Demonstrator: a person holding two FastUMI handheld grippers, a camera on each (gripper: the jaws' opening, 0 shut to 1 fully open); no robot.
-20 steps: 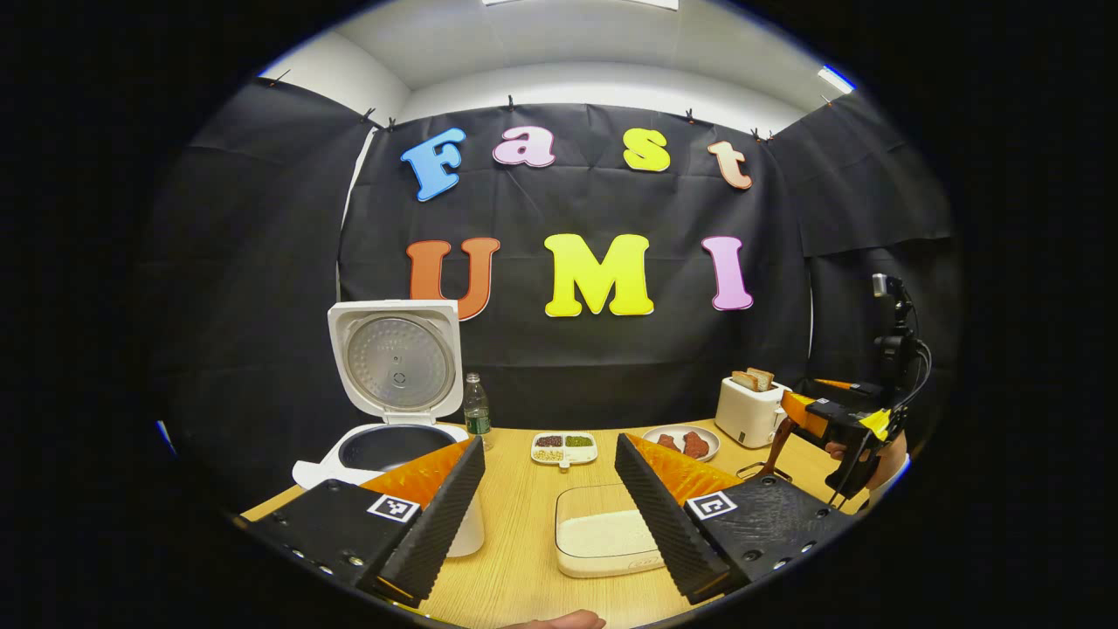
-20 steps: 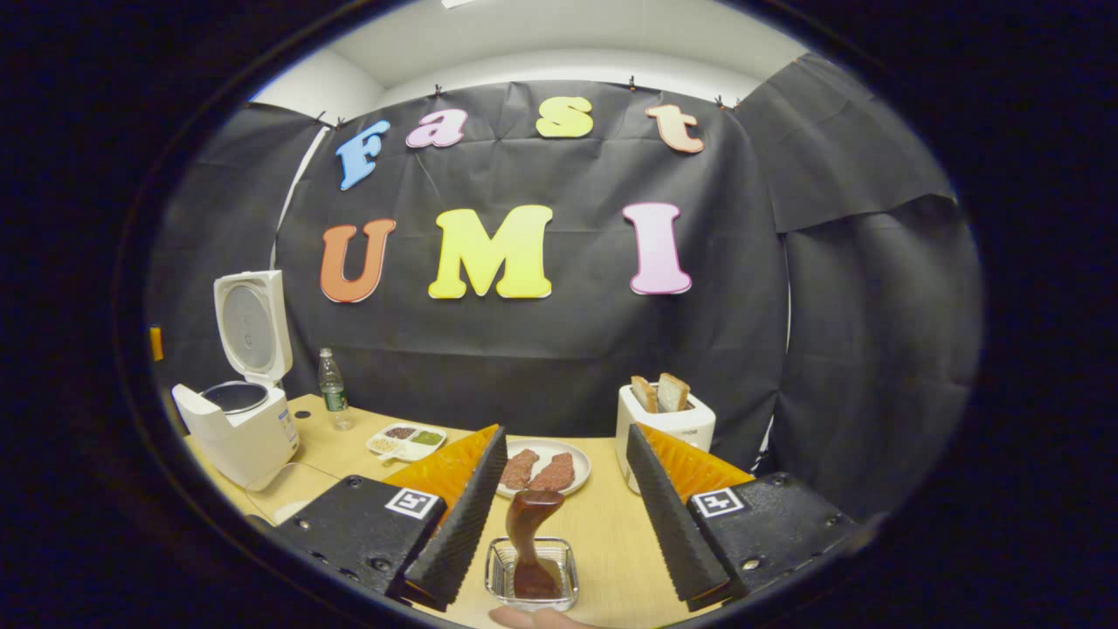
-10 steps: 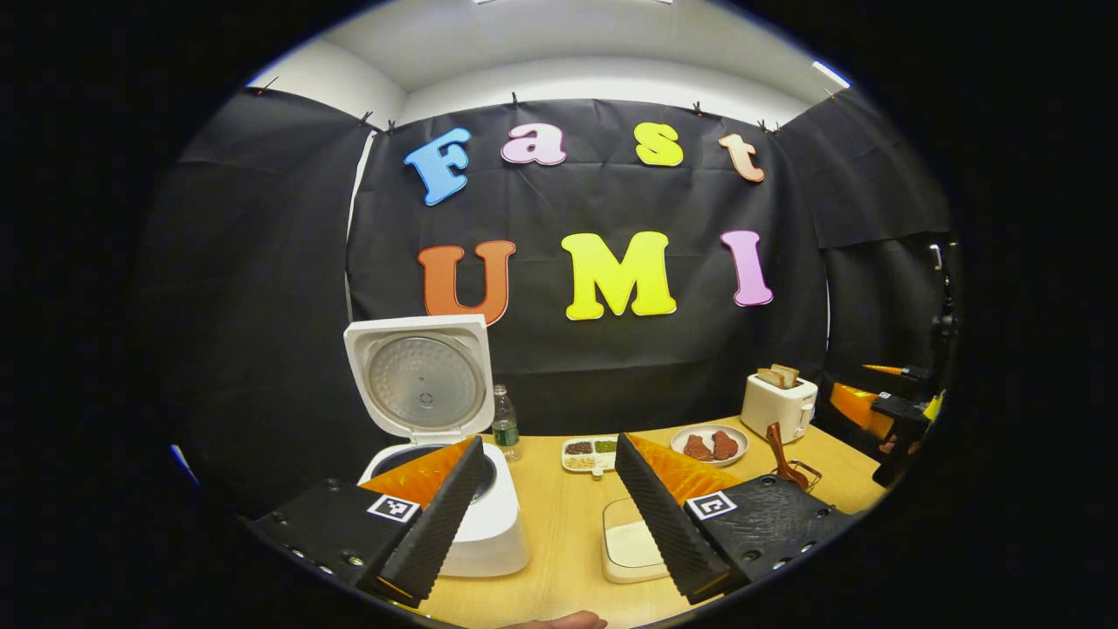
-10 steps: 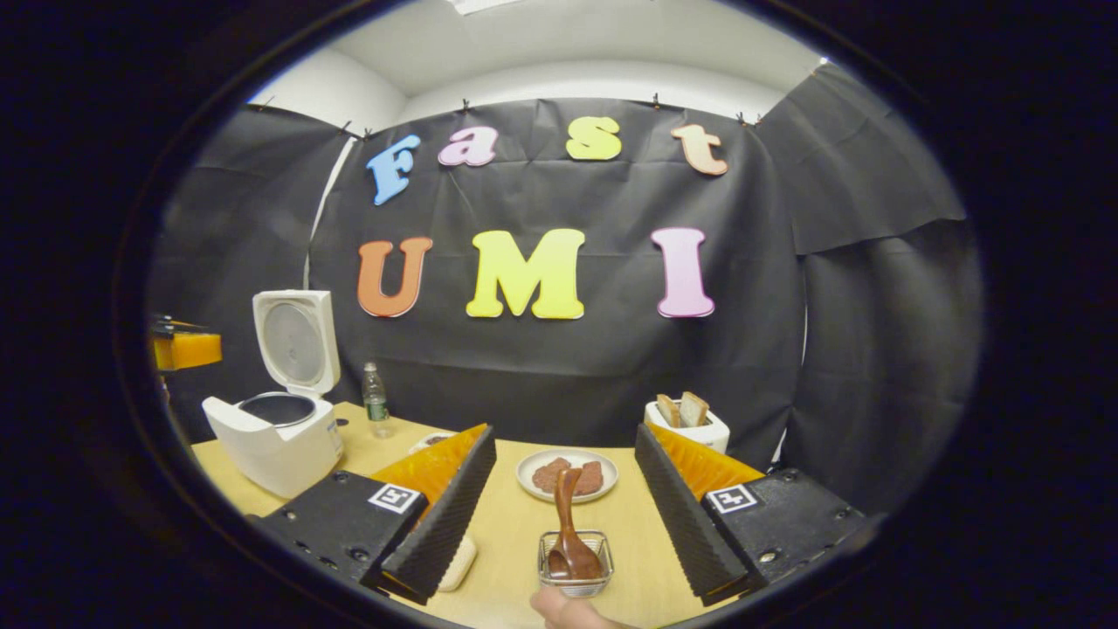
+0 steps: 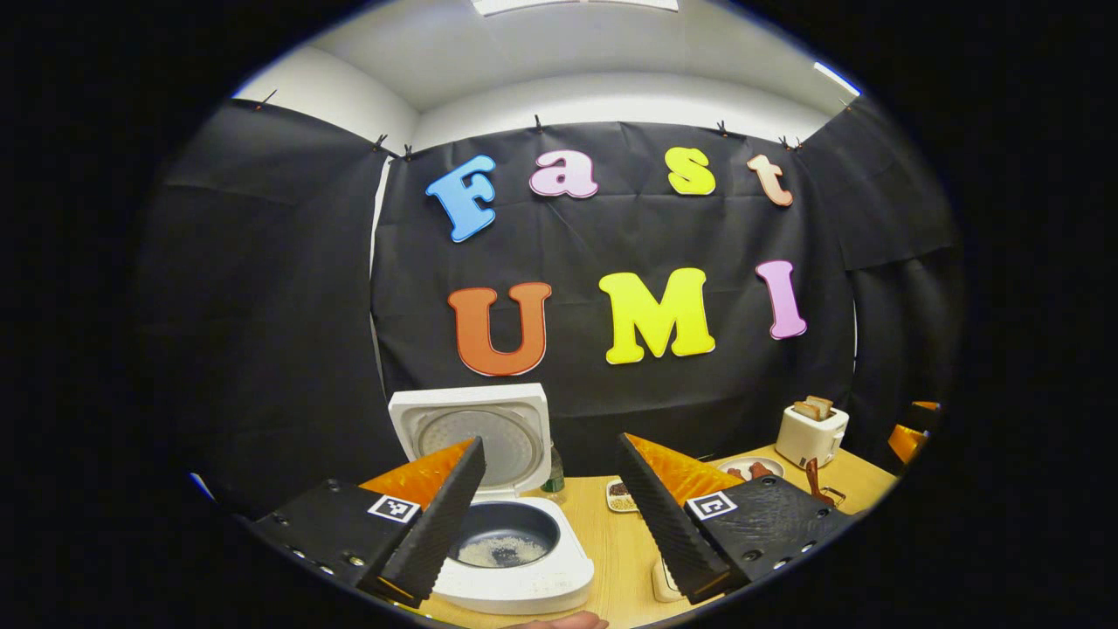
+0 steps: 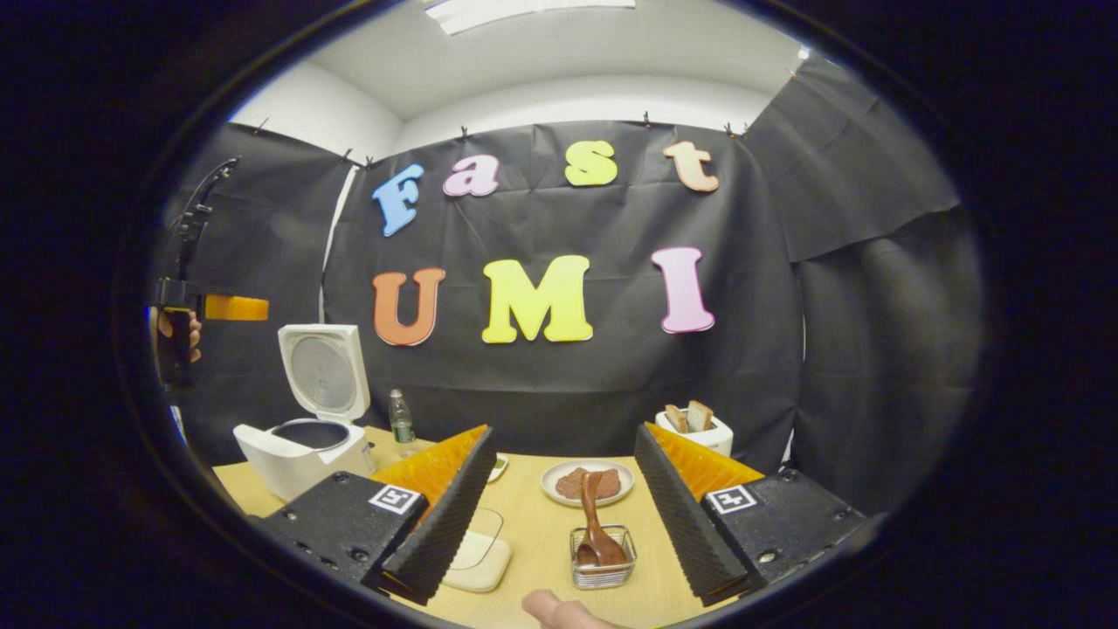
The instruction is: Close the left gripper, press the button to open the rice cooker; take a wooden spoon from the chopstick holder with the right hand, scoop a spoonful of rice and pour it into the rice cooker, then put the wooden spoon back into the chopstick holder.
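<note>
Two sets of tongs, both spread wide with nothing between their fingers. In the left gripper view the left tongs (image 5: 550,515) hang above the rice cooker (image 5: 515,559), whose lid (image 5: 476,437) stands upright at the back, and down in the dark inner pot there is a pale scatter of rice (image 5: 502,550). The cooker sits on the wooden desk (image 5: 620,550), with a small bottle (image 5: 554,476) just behind it and a divided dish (image 5: 622,496) a little further right. Off at the far right stands a toaster (image 5: 810,432) with bread in its slots, and near it the wooden spoon (image 5: 815,483) pokes up.

Over in the right gripper view, the right tongs (image 6: 559,511) hover above the chopstick holder (image 6: 602,568), a small clear container on the desk, and the spoon (image 6: 596,528) is standing in it, handle leaning up and away, clear of both fingers. A plate (image 6: 587,480) of brown pieces lies just beyond the holder, and a shallow lidded rice tray (image 6: 476,555) rests to the left of it. Far left, the left tongs are held up in a hand (image 6: 175,332) above and beside the open cooker. A fingertip (image 6: 559,607) peeks in at the bottom edge.
</note>
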